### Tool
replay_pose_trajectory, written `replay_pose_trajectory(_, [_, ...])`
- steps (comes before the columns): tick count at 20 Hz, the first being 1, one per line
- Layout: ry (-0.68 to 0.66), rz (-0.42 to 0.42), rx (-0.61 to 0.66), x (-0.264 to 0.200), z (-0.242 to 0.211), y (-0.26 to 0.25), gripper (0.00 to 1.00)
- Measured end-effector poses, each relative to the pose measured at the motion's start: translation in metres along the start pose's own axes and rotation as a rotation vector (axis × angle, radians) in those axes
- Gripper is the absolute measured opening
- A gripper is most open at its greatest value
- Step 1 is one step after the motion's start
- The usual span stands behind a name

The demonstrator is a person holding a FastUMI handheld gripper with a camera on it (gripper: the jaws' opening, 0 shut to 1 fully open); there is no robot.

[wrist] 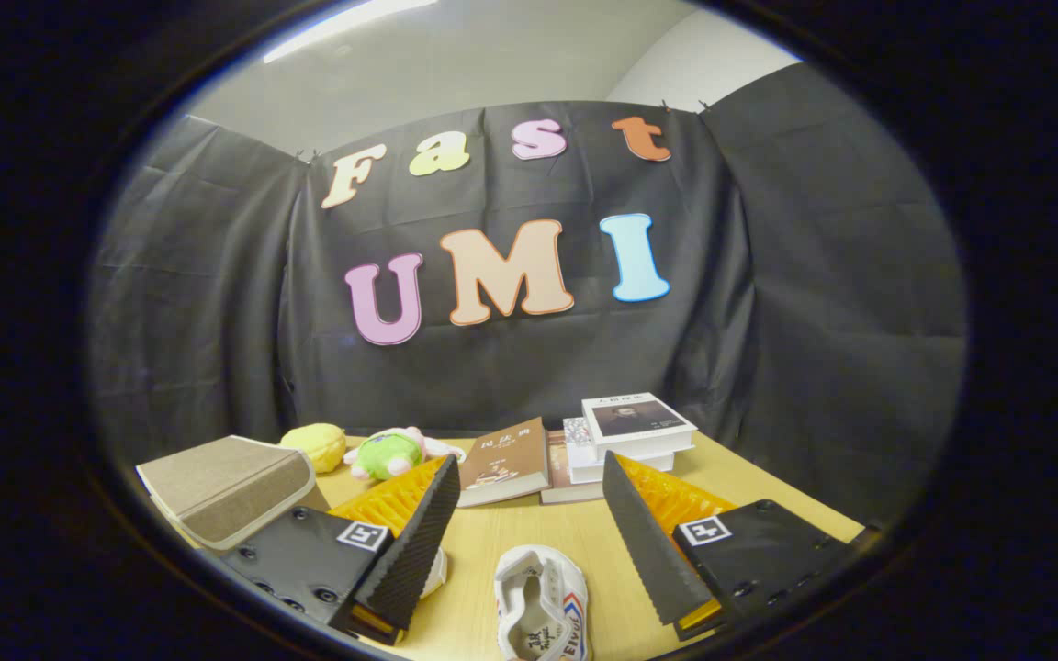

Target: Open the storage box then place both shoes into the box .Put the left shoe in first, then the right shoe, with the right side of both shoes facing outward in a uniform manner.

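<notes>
My gripper is open, its two fingers spread wide above the wooden table. A white shoe with red and blue marks on its side lies on the table between the fingers, close to me, opening upward. A second white shoe peeks out from behind the left finger, mostly hidden. The beige storage box sits to the left, just beyond the left finger, with its lid down.
A brown book leans in the middle of the table beyond the fingers. A stack of books stands to its right. A yellow plush and a green plush toy lie behind the box.
</notes>
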State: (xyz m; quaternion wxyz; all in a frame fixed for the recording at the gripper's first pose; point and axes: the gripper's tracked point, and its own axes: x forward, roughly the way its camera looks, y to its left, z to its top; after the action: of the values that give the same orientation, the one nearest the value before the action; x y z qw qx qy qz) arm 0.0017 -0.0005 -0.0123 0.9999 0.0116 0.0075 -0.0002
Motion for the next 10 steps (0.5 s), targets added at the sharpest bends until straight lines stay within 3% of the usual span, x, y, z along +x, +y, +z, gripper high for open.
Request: replay_pose_trajectory(10, [-0.002,0.018,0.014,-0.004,0.001,0.012,0.98])
